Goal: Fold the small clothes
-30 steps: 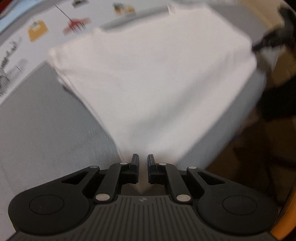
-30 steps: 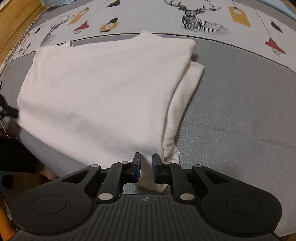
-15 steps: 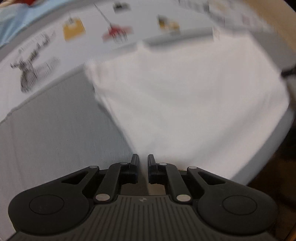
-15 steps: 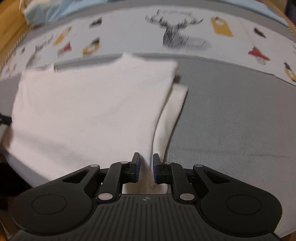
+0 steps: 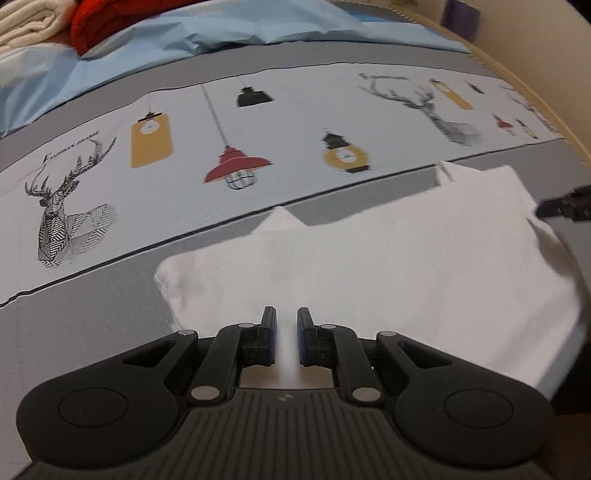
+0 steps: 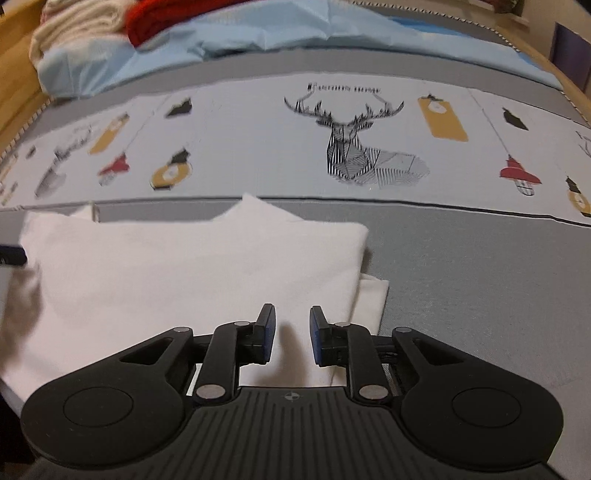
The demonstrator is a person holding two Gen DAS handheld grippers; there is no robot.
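Observation:
A white garment (image 5: 388, 266) lies folded on the grey mat, near its front edge; it also shows in the right wrist view (image 6: 192, 273). My left gripper (image 5: 285, 325) is nearly shut, pinching the garment's near left edge. My right gripper (image 6: 291, 325) has a slightly wider gap with cloth between its fingers at the near right edge. The right gripper's tip (image 5: 565, 206) shows at the far right of the left wrist view.
The grey mat (image 6: 480, 280) has a pale printed band with deer and lamps (image 6: 369, 147) behind the garment. Further back lie a blue sheet (image 5: 221, 33), a red garment (image 6: 166, 14) and cream folded cloth (image 6: 74, 29). A wooden edge runs along the sides.
Both grippers have carried the garment's near edge forward, and the views tilted up to show the back of the bed. The right jaws have opened slightly.

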